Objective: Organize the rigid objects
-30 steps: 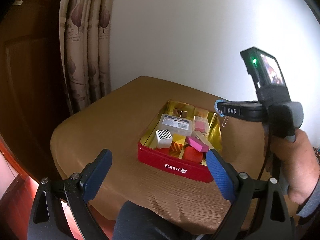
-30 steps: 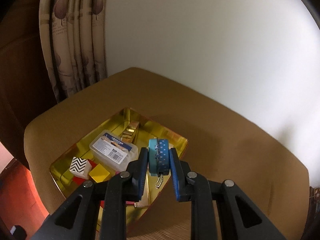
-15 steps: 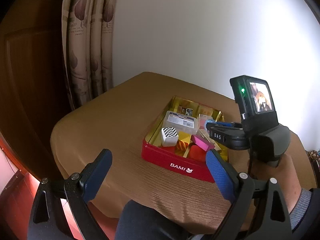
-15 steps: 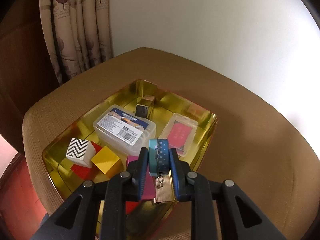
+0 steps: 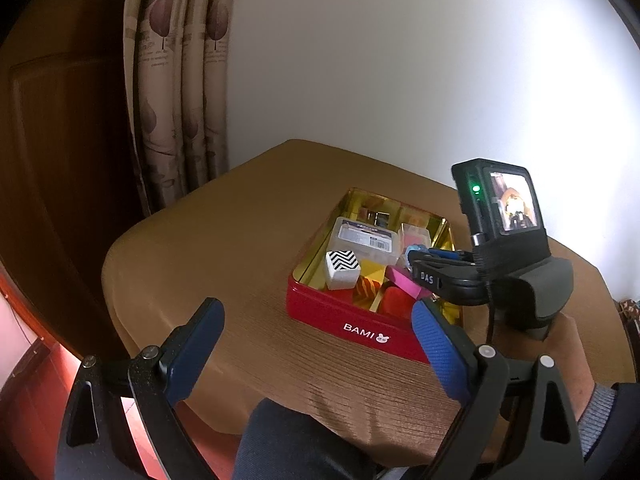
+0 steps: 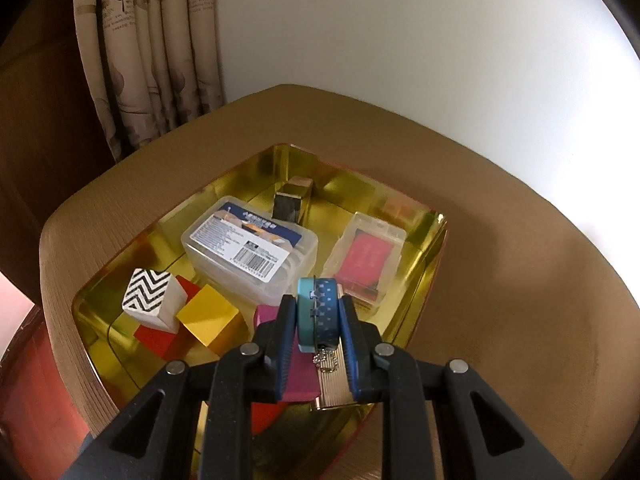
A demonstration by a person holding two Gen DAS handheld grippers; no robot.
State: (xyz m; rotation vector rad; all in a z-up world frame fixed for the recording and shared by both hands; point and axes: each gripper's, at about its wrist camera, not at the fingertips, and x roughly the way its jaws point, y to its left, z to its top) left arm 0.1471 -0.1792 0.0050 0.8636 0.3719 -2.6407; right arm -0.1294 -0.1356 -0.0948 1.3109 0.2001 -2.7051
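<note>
My right gripper (image 6: 318, 316) is shut on a round blue and teal case (image 6: 319, 314) with a small chain, held just above the open red tin (image 5: 340, 320) with a gold inside (image 6: 120, 344). The tin holds a zigzag block (image 6: 150, 298), a yellow block (image 6: 208, 320), a pink block (image 6: 298, 376), a clear labelled box (image 6: 248, 248) and a clear box with a red card (image 6: 366, 262). In the left wrist view the right gripper (image 5: 416, 258) hangs over the tin's right side. My left gripper (image 5: 316, 348) is open and empty, in front of the tin.
The tin stands on a small round table under a brown cloth (image 5: 224, 248). A patterned curtain (image 5: 176, 92) and a dark wooden door (image 5: 60, 140) are at the left. A white wall (image 5: 400, 60) is behind. The person's knee (image 5: 296, 440) shows at the table's front edge.
My right gripper has come down and forward over the tin with the blue case in it. The left gripper has stayed open, shifting only slightly.
</note>
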